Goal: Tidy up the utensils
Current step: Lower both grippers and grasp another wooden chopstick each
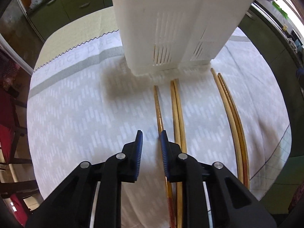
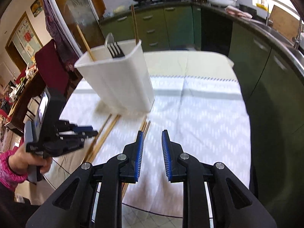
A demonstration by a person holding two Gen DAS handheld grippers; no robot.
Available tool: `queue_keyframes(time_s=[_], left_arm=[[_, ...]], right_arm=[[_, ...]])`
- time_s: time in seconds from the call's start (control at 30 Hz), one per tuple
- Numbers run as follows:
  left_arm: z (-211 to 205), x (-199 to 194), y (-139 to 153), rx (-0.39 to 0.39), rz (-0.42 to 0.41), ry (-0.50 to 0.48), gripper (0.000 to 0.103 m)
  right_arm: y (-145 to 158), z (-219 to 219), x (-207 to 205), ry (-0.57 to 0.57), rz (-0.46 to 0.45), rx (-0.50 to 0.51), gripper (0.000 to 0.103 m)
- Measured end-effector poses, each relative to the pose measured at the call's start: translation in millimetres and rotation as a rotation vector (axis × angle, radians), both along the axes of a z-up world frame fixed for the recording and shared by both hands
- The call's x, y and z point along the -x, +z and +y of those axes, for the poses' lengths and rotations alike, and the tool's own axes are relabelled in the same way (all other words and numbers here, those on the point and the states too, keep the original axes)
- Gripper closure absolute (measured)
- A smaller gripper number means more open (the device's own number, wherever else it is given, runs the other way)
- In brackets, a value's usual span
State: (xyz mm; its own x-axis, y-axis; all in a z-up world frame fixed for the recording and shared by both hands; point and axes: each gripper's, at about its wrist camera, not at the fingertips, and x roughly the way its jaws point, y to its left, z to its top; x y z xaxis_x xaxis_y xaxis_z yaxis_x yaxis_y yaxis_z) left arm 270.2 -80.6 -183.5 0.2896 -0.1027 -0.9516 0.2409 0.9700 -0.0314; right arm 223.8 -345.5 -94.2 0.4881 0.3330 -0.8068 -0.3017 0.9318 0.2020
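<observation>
Five chopsticks lie loose on the cloth [image 1: 76, 104] in the left wrist view: a single [image 1: 158, 114], a pair [image 1: 176, 110] and a second pair [image 1: 230, 114], all running lengthwise from the holder [image 1: 167, 24] at 12 o'clock toward the camera. Left tongs [image 1: 151, 138] are released, jaws a narrow gap apart, nothing between the pads. The single stick sits at 1 o'clock of the tips and passes just beside, then under, the right finger [image 1: 164, 148]; whether it touches is unclear. The first pair is at 2 o'clock, the second pair well off at 3 o'clock.

Step in hand, as I judge it: approach for picking the single stick. Next move calls for a small shift toward 3 o'clock so the jaws straddle it, then a closing and a lift to the holder.

Right wrist view: right tongs [image 2: 152, 138] are likewise released, narrow gap, nothing held, over bare cloth. The holder [image 2: 121, 79] stands at 11 o'clock, already carrying a fork [image 2: 115, 50], a spoon [image 2: 109, 39] and upright sticks [image 2: 85, 41]. The nearest pair [image 2: 145, 124] runs just beside the left finger [image 2: 140, 144], at 11 o'clock of the tips. Left tongs [image 2: 93, 131] show at 9 o'clock, gripped by a hand [image 2: 24, 163].
</observation>
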Motion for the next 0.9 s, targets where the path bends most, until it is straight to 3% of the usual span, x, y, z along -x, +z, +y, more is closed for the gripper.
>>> queue_keyframes(time_s=[0.1,0.33,0.43,0.67,0.9], left_arm=[[-3,1,-1,0.008,0.010,-0.007,0.084],[-11,6,-5,0.004,0.025,-0.022,0.085],[-17,10,-10,-0.027,0.015,-0.034,0.094],[-11,10,-13,-0.040,0.017,-0.038,0.095],[-8,19,-9,-0.043,0.003,-0.047,0.095]], right_arm=[[-9,4,-4,0.014,0.025,0.004,0.077],[-22,19,-11,0.034,0.061,0.031,0.077],[-38,28,-15,0.054,0.109,0.063,0.077],[-82,54,-26,0.081,0.219,0.131,0.077],[-93,72,-34,0.080,0.228,0.198,0.079]])
